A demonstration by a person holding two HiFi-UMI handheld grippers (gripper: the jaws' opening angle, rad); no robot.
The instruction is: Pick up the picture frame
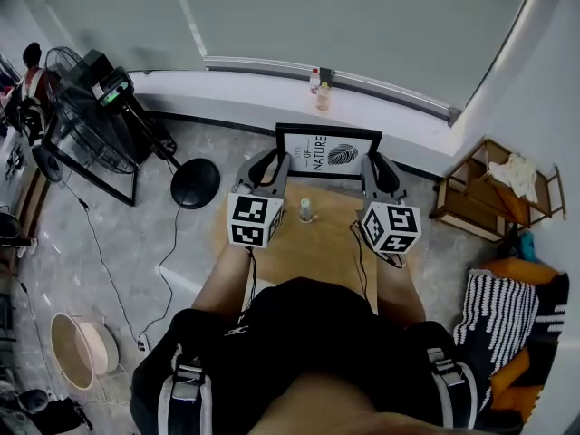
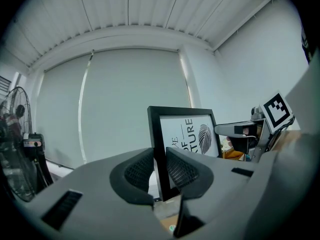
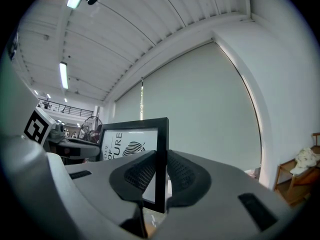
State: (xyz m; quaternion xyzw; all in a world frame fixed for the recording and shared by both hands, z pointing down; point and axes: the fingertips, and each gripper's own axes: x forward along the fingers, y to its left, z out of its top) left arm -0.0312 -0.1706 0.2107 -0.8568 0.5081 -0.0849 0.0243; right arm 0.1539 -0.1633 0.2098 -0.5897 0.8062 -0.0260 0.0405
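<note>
Two grippers grip the frame (image 1: pixel 328 152) in the head view: the left hand-held gripper (image 1: pixel 275 159) at its left edge, the right hand-held gripper (image 1: pixel 373 163) at its right. The frame seems lifted clear of the tabletop (image 1: pixel 317 247), where a bottle (image 1: pixel 305 209) stands. Left gripper view: both pads pinch the black left edge. Right gripper view: both pads clamp the right edge, frame upright.
</note>
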